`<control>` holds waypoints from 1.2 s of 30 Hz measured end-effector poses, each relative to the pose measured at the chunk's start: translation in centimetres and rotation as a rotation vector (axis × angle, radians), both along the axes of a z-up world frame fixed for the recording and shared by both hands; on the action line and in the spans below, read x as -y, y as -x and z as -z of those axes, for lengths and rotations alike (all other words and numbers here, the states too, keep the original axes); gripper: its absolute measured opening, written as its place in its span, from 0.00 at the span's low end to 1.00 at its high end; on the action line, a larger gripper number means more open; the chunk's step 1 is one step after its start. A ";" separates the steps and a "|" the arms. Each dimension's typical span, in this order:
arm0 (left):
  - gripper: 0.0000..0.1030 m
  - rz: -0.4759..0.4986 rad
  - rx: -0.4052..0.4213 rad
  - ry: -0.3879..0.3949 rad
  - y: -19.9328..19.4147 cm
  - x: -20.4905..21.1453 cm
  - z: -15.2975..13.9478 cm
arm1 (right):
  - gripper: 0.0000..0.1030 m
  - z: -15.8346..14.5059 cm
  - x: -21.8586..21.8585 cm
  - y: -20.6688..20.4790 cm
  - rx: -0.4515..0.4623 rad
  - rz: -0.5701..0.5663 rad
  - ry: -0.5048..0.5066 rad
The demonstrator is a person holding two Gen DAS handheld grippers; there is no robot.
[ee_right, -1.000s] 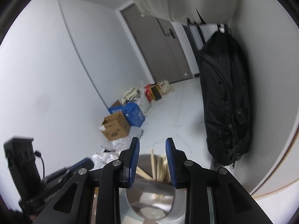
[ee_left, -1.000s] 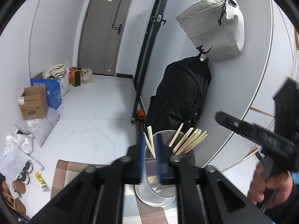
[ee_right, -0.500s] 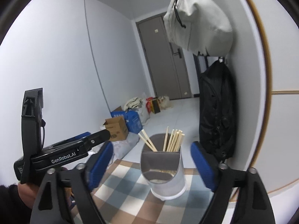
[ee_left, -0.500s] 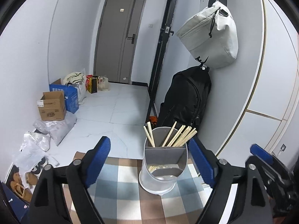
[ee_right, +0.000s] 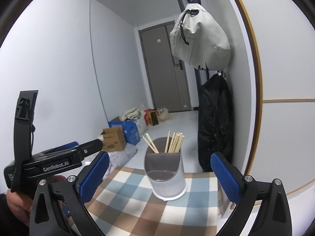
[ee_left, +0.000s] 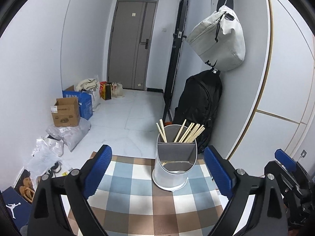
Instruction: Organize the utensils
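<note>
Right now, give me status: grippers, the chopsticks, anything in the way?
Both grippers, left and right, just opened, nothing between jaws. Chopsticks upright in holder on checked cloth. Nothing in the way.

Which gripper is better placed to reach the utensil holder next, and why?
Slightly the left gripper, though it is close: the utensil holder stands between its open pads, chopsticks facing it. The right gripper is open and also lined up.

Both grippers' jaws opened and backed off the holder (ee_left: 175, 165).
</note>
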State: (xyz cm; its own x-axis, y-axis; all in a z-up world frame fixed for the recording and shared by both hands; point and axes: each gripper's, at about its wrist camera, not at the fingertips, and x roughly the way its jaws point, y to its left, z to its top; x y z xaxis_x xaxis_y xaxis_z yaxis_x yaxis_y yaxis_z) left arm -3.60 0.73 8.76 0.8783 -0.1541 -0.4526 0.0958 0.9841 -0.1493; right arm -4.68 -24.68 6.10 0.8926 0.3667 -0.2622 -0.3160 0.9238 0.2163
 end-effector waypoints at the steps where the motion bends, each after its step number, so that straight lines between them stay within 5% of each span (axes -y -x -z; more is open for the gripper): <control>1: 0.89 -0.002 0.004 -0.002 0.2 0.0 0.0 | 1.00 0.0 0.0 0.2 0.002 0.003 -0.001; 36: 0.90 -0.034 0.028 -0.031 2.1 0.8 0.1 | 1.00 -0.4 0.2 2.7 0.033 0.022 0.022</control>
